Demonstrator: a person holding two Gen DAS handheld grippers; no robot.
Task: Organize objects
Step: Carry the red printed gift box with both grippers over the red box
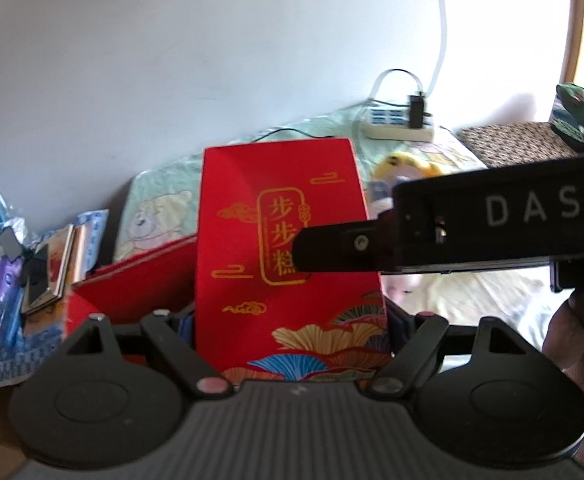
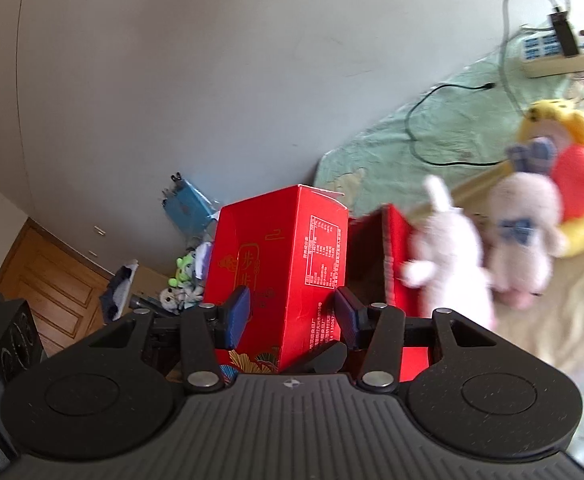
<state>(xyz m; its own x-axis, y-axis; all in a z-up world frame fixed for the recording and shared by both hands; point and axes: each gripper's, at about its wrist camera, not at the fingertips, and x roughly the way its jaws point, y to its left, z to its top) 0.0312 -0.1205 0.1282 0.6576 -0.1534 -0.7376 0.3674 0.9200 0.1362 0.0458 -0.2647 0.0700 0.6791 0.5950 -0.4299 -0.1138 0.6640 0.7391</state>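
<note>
Two grippers bear on one tall red cardboard box with gold lettering [image 1: 288,248], raised above a bed with a pale green cartoon sheet [image 1: 164,196].

Left wrist view: the left gripper [image 1: 292,320] has the box's lower part between its fingers, apparently clamped, though the pads are mostly hidden behind the box. The right gripper's black body crosses in front, its finger [image 1: 331,246] against the box face. Risk: the thin card may crease or twist if the two grippers pull unevenly.

Right wrist view: the right gripper [image 2: 292,312] stands partly open, its blue pads [image 2: 238,310] flanking a box corner; contact cannot be confirmed. An open red container [image 2: 387,256] sits just behind, beside a white plush rabbit [image 2: 447,252]. A slip could drop the box onto it.
</note>
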